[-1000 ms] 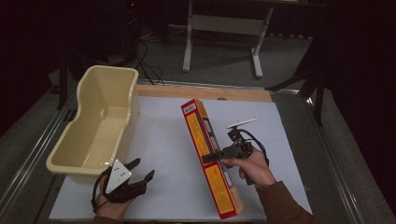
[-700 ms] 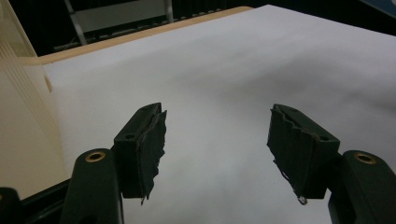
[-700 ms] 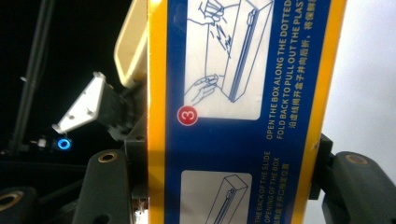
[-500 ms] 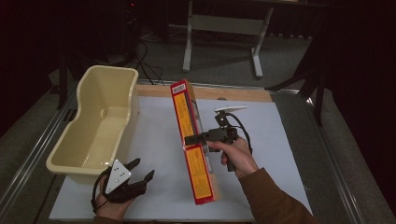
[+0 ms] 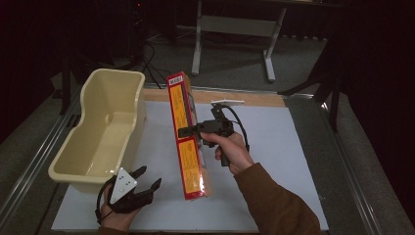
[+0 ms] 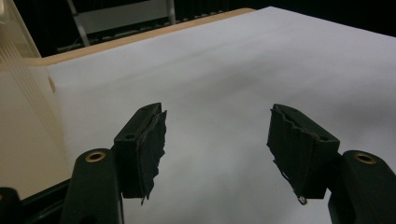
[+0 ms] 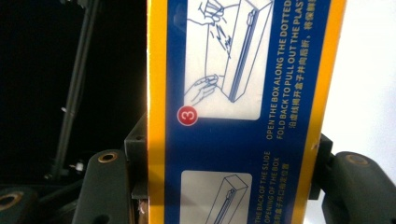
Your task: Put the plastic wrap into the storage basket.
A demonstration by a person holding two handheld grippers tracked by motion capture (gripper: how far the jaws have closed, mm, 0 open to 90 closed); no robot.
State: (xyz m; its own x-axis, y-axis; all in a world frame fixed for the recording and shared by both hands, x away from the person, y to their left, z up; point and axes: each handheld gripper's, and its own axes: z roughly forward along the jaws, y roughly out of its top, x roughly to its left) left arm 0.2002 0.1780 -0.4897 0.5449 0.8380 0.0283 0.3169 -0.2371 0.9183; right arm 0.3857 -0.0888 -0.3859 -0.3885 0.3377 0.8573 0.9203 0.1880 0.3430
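Beside cream tub (image 5: 100, 132), clamped box (image 5: 188, 142)

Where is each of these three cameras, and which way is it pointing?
High view: above the table's near edge, looking forward and down; both hands and a brown sleeve show.
Left gripper view: on the left gripper, facing the white tabletop through open jaws.
Right gripper view: on the right gripper, facing the long red-and-yellow cardboard box it clamps.
Shared: the high view also shows that box.

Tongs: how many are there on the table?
2. The left tongs sit open at the near edge beside the cream tub. The right tongs are mid-table, clamped on the long red and yellow box.
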